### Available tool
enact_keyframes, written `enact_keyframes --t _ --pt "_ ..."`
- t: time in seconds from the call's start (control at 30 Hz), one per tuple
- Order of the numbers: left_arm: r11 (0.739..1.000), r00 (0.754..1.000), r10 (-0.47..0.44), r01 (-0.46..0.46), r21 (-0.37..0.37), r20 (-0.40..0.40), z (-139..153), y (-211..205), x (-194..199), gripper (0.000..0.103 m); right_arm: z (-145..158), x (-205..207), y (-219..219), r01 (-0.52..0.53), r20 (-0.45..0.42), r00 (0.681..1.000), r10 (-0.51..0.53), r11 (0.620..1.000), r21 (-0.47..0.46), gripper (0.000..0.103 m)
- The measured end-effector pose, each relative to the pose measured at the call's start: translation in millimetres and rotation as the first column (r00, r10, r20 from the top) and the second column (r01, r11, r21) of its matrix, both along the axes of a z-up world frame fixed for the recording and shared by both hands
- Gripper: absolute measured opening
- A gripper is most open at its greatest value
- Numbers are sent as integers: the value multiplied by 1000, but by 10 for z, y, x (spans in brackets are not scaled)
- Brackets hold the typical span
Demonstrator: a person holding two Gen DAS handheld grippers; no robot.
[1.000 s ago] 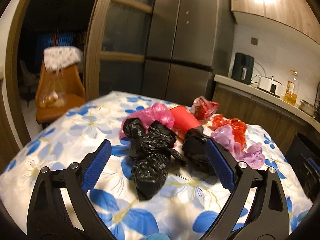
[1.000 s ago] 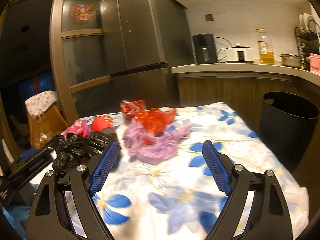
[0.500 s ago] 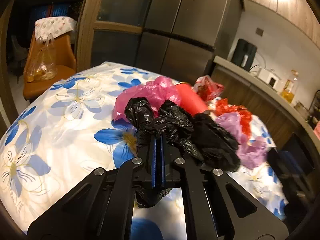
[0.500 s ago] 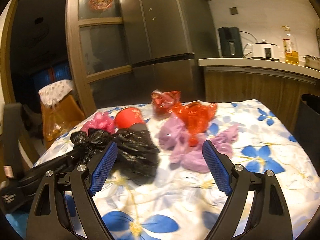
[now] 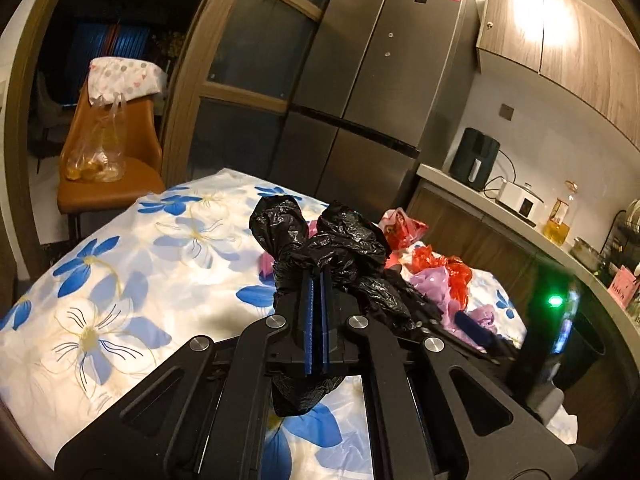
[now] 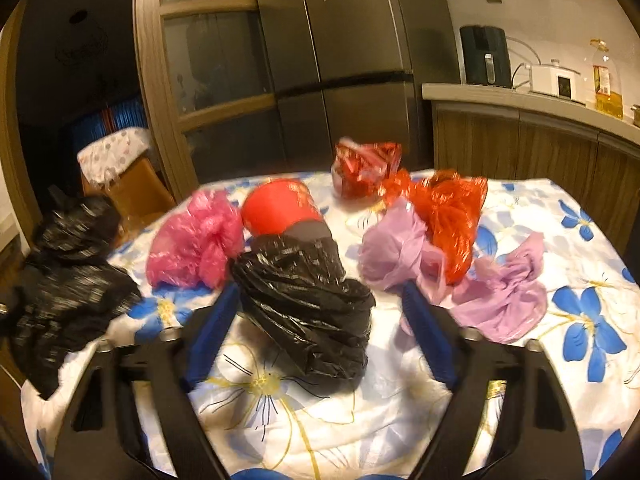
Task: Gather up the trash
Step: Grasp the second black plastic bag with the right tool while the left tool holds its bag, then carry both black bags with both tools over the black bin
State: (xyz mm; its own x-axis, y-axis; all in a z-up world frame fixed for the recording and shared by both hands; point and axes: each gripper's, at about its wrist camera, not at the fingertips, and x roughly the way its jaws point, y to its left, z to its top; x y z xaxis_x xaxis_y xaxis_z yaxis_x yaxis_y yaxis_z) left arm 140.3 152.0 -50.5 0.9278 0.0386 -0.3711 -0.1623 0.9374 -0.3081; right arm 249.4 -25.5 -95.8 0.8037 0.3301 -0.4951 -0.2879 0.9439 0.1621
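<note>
Right wrist view: table (image 6: 520, 380), floral cloth. Purple bag (image 6: 500, 300), black bag (image 6: 304, 300), pink bag (image 6: 192, 240), orange bag (image 6: 452, 208), red cup (image 6: 276, 210). Right gripper (image 6: 316, 320) fingers apart, closing around black bag. Left gripper (image 5: 316, 292) clamped on second black bag (image 5: 320, 240), raised off cloth.

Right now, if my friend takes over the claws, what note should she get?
Left claw: shut on a black bag, lifted off the table.
Right claw: closing around a second black bag, not gripping yet.
On the table: pink bag, red cup, red wrapper, orange-red bag, purple bags.
Done: one bag picked up.
Left: grab the rest and bin everything.
</note>
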Motion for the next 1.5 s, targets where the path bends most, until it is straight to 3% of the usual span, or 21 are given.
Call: enact_keyframes --t 0.03,0.2,0.3,0.67,1.03,1.5 --pt "1000 1000 -1 1 3 -3 -10 -2 8 2 -11 6 3 -5 -5 1000 5 1000 1 62" --pt "1000 1000 -7 7 1 -17 -33 -31 13 2 5 -26 0 -37 -4 999 37 999 5 16" --pt "1000 1000 -7 7 5 -11 -10 -58 -12 2 29 -94 -34 -54 7 999 54 998 11 8" --pt "1000 1000 -24 23 19 3 77 -254 -121 2 305 -675 -504 -51 91 995 44 995 85 6" --pt "993 994 -108 107 51 25 168 -767 -204 2 544 -1079 -1066 39 168 984 -57 994 106 6" --pt "953 958 -285 280 117 33 242 -1703 -57 2 616 -1293 -1924 208 200 952 -231 970 129 6"
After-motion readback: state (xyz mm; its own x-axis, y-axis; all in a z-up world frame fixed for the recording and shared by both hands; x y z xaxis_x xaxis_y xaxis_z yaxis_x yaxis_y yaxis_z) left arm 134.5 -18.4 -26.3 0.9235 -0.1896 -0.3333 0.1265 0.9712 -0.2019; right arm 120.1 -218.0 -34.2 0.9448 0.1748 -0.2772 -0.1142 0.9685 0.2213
